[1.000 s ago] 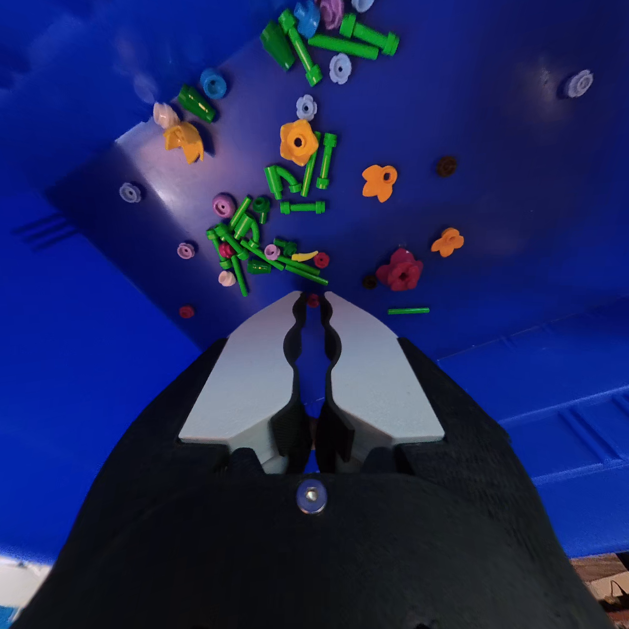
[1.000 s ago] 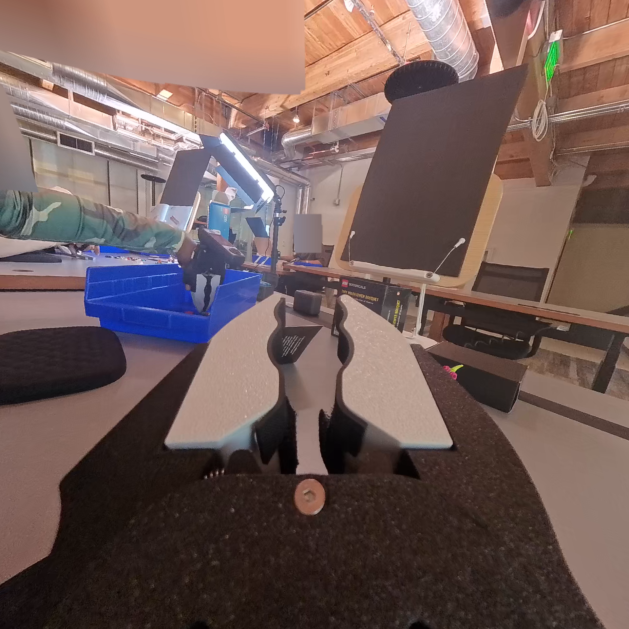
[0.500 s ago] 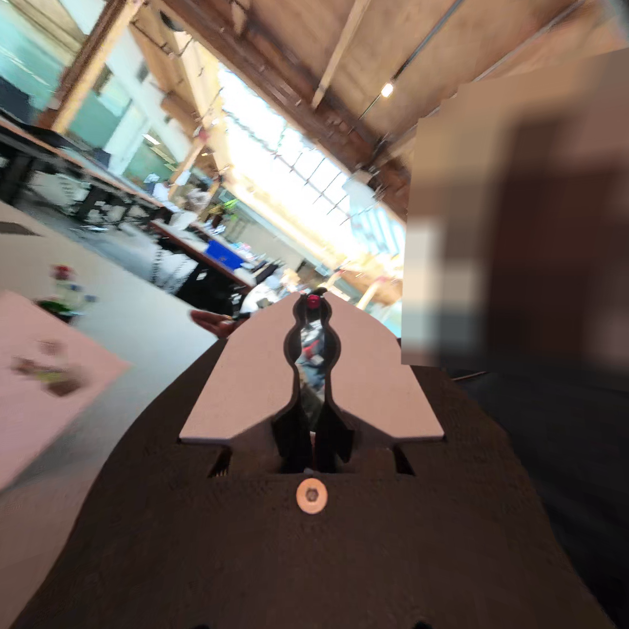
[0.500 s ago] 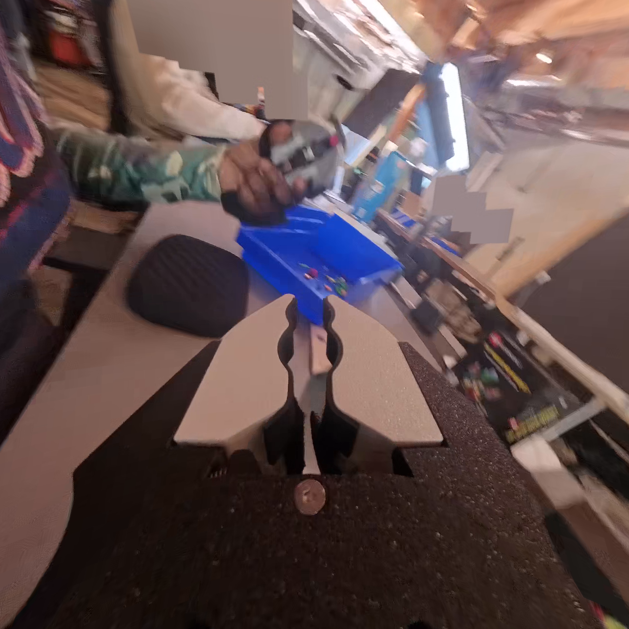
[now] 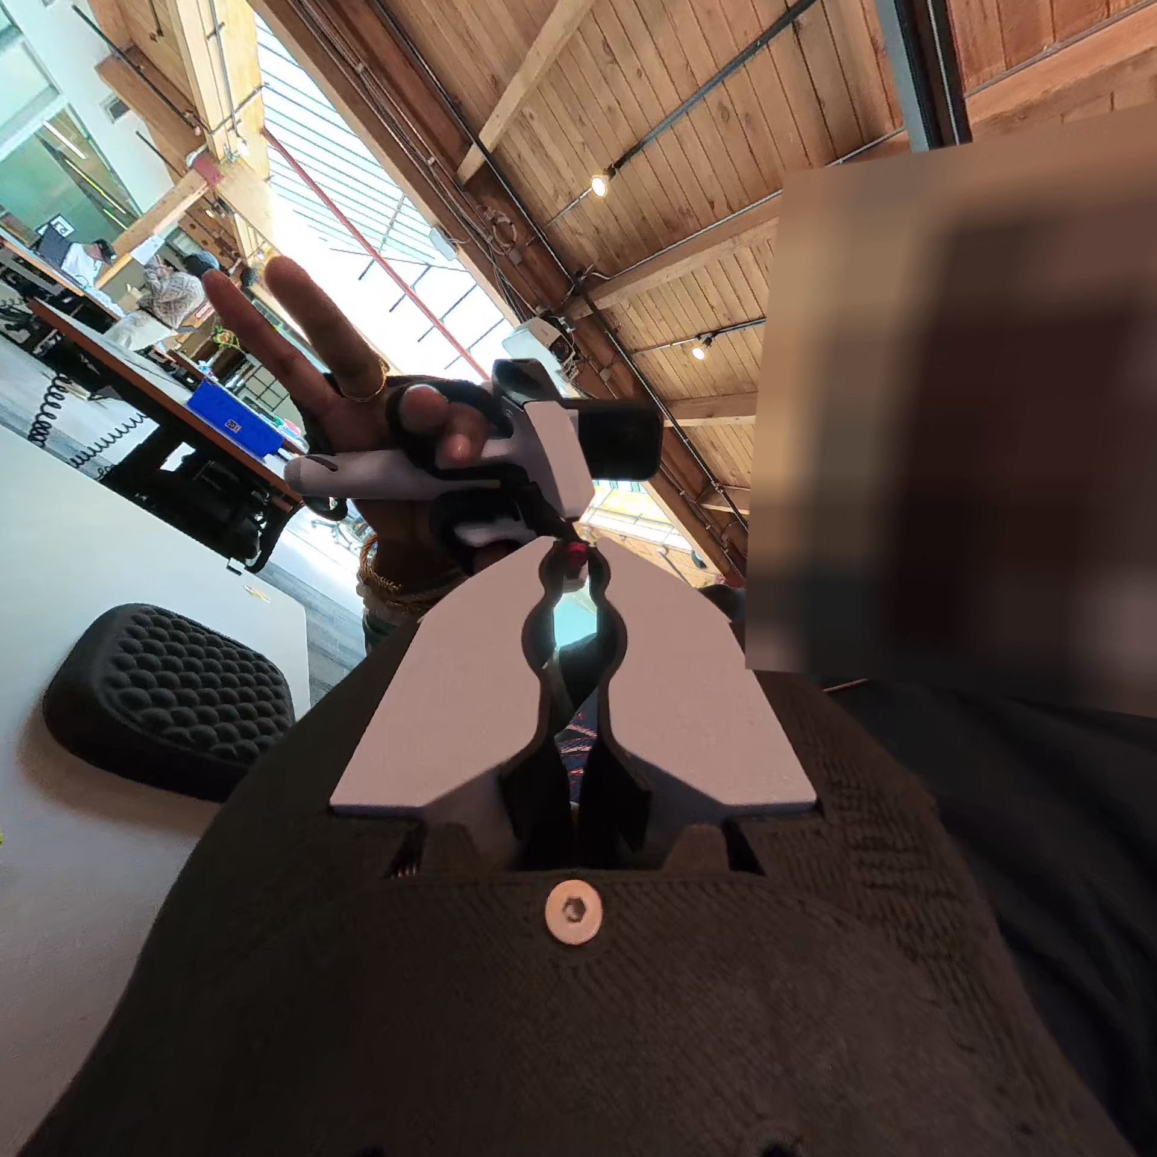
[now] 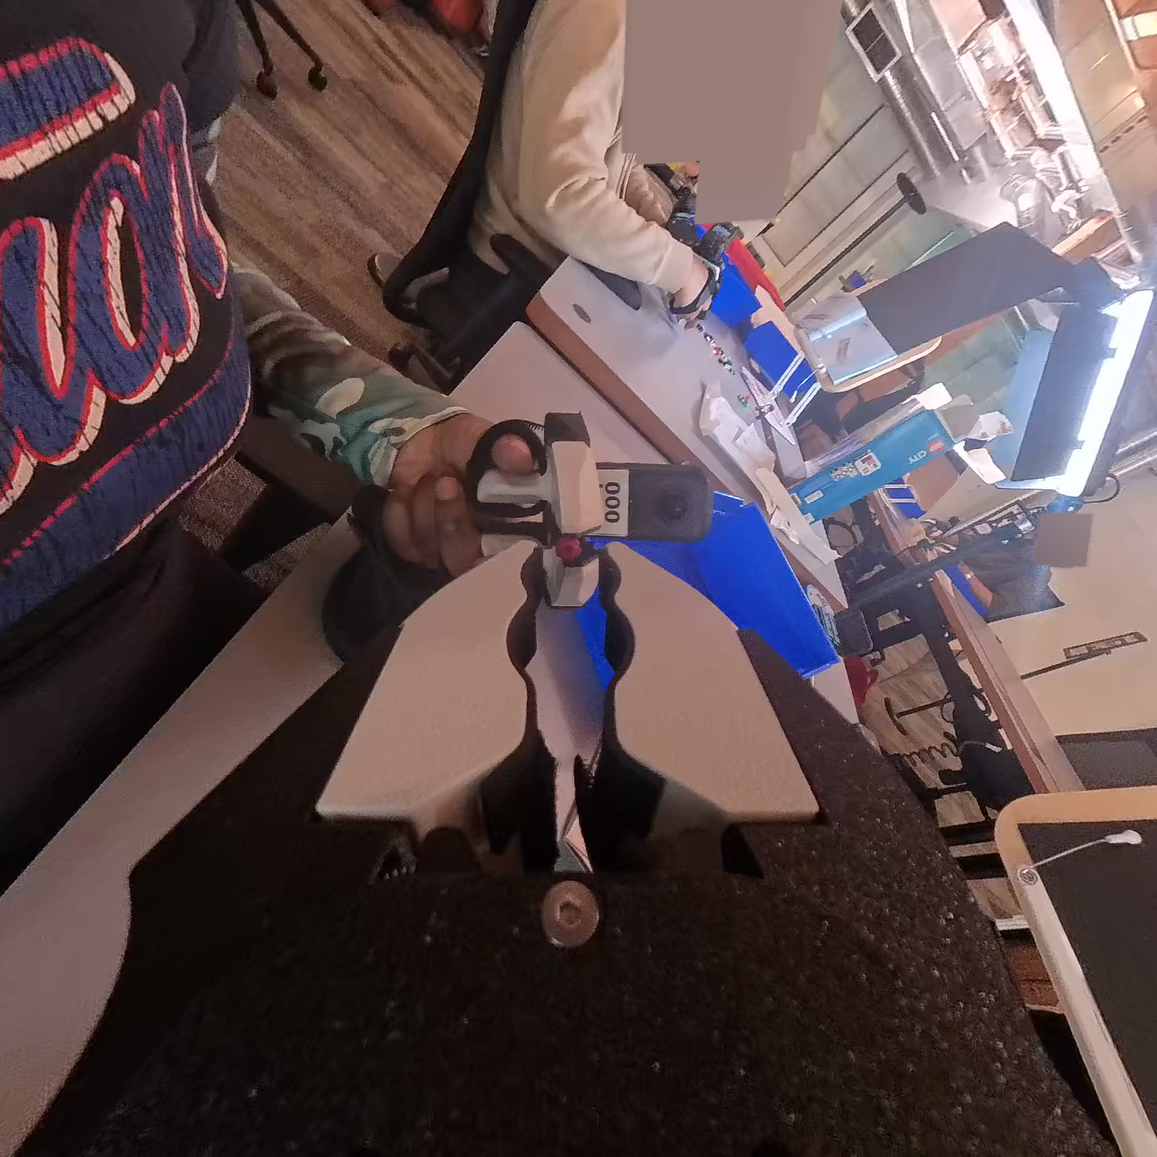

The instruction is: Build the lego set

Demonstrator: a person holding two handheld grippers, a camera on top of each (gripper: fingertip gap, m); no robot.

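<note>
My left gripper (image 5: 573, 546) is shut on a small red round lego piece (image 5: 575, 552), held up in the air at its fingertips. My right gripper (image 6: 568, 556) faces it tip to tip. Its jaws stand a little apart on either side of the red piece (image 6: 568, 549) and the left gripper's white fingers (image 6: 563, 585). In the left wrist view the right gripper (image 5: 566, 524) shows from the side in a person's hand, with its tip just above the red piece. I cannot tell if the right fingers touch the piece.
A blue parts bin (image 6: 739, 582) stands on the grey table (image 6: 156, 739) behind the grippers. A black dimpled pad (image 5: 169, 695) lies on the table to the left. A black board on a stand (image 6: 1095, 939) is at the lower right. Another person works at a far table. My two grippers' fingertips are within a few centimetres of each other.
My left gripper closed on the red piece in the blue bin and lifted it out into the air. My right gripper rose from the table, narrowed its jaws and turned to meet the left one.
</note>
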